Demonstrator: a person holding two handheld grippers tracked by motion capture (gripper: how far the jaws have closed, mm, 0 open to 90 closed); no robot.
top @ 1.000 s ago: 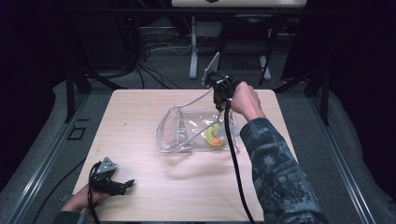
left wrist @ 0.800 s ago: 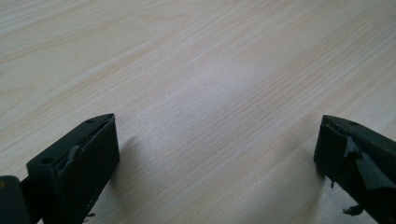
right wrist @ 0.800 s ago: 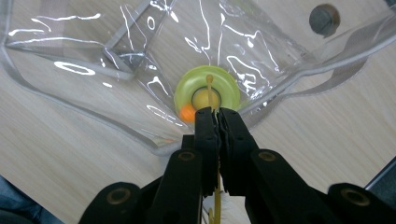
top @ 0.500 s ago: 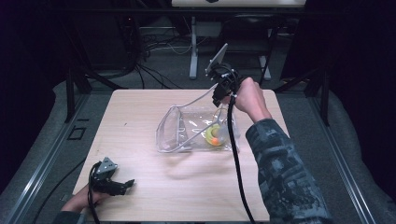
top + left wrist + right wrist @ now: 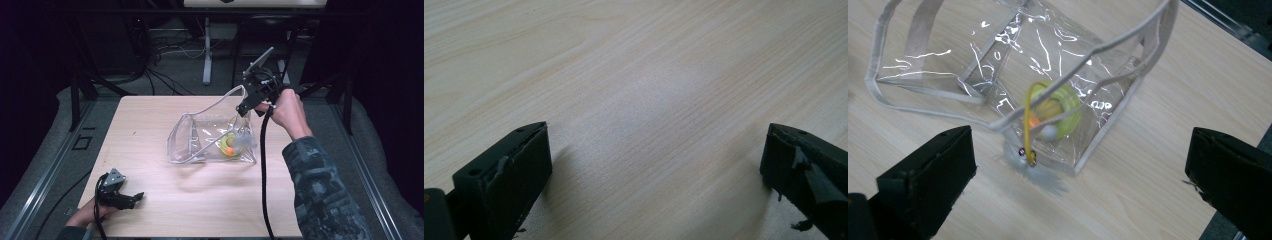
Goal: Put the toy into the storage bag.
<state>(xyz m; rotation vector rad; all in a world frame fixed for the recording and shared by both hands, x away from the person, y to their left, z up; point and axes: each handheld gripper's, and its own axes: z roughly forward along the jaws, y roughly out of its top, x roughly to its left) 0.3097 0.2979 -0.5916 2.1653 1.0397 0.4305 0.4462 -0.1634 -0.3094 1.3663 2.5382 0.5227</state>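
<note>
A clear plastic bag [image 5: 210, 135] with pale trimmed handles lies on the wooden table [image 5: 150, 115], its mouth facing left. Inside it sits a yellow-green toy [image 5: 230, 145] with an orange spot. In the right gripper view the toy [image 5: 1058, 112] shows through the bag [image 5: 998, 65], and its yellow cord ends in a white feathery tuft [image 5: 1035, 172] at the bag's near edge. My right gripper [image 5: 246, 107] hovers above the bag's far right corner. Its jaws have just been opening and stand wide with nothing pressed between them [image 5: 1081, 145]. My left gripper [image 5: 134, 198] rests open at the front left [image 5: 656, 135].
One bag handle [image 5: 220, 102] arches up close to the right gripper. A black cable [image 5: 262, 165] hangs from that gripper across the table's right side. Metal rails [image 5: 55, 165] run along both sides of the table, and cables and stand legs lie beyond its far edge.
The right gripper has lifted up and away from the bag toward the far right, and its jaws have opened. The toy stays in the bag. The left gripper has not moved.
</note>
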